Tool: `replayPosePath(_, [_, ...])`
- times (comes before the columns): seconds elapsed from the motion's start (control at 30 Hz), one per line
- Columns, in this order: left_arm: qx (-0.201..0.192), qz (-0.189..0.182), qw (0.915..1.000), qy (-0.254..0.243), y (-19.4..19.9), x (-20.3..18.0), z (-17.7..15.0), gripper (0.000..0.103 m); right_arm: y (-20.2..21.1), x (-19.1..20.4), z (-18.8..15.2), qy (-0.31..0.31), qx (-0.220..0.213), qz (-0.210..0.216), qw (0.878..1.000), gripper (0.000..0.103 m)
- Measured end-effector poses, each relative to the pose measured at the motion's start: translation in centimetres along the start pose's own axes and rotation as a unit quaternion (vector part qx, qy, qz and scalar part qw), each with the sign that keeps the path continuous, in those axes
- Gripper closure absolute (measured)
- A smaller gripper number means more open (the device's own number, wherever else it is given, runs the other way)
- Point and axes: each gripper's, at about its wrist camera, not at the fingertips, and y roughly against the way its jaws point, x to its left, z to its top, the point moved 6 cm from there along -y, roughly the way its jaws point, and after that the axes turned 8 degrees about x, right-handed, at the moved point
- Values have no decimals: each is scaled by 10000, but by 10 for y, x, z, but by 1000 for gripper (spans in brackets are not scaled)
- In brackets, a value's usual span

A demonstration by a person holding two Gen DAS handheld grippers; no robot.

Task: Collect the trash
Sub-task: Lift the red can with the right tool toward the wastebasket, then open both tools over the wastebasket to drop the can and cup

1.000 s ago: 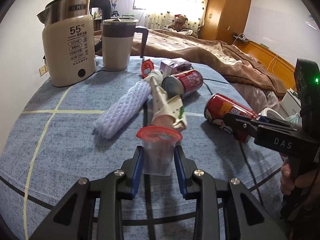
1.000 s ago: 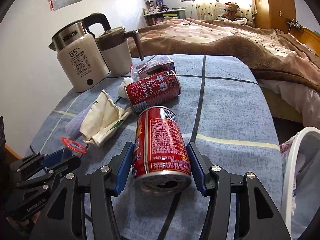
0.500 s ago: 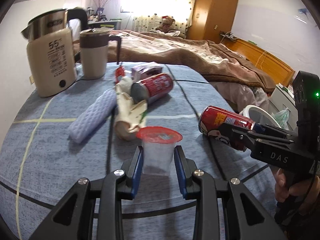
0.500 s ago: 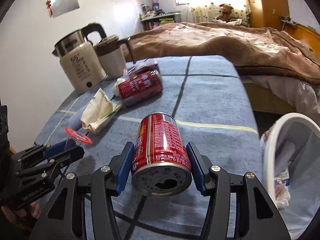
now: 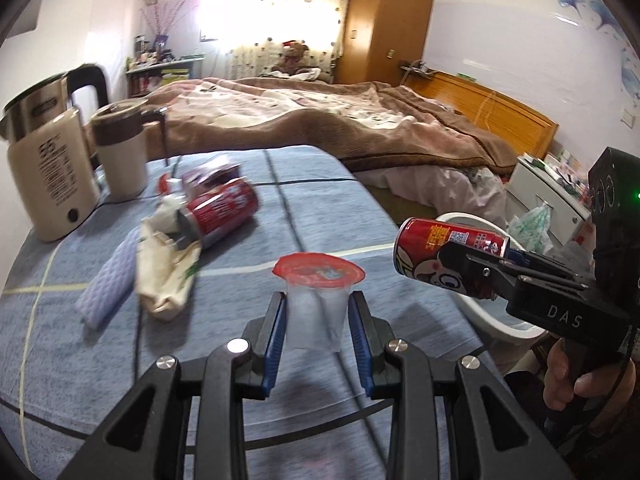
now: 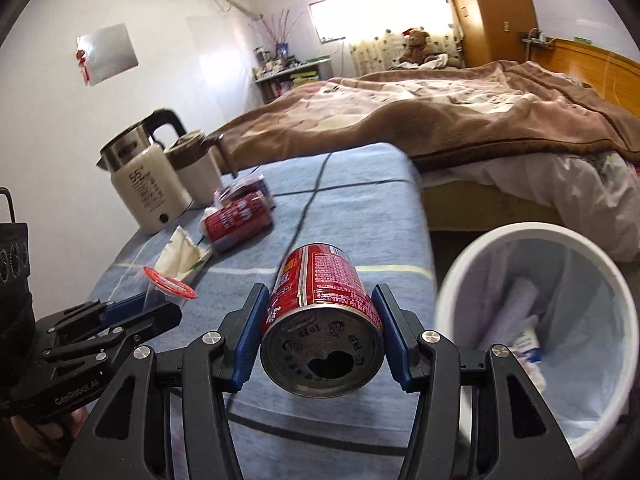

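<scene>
Blue table (image 5: 100, 360) | left gripper (image 5: 316, 320) pinches cup (image 5: 316, 304) | right gripper (image 6: 320, 320) pinches can (image 6: 324, 312) | bin's (image 6: 520, 236) inside: right view only

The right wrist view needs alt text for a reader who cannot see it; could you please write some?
The right gripper holds a red drink can on its side, opened end toward the camera, beside a white lined bin. At left, the left gripper holds a red-lidded plastic cup above a blue table.

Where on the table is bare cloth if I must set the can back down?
Bare cloth lies on the table's bed side, right of the dark stripe. Crowded: the lying can, wrapper and kettle on the wall side.
</scene>
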Motion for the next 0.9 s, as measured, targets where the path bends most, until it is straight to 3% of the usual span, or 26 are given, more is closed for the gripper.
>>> replayPosePath(0.5, [181,-901,9928,-768,-43,-128,31,70,65,-117,-5,-716,-306,-811,9937,49])
replayPosePath(0.9, [631,-1152,9847,-1147,-83,-195,28,70,54,-194,-33,-1112,207,-1305,9850,49])
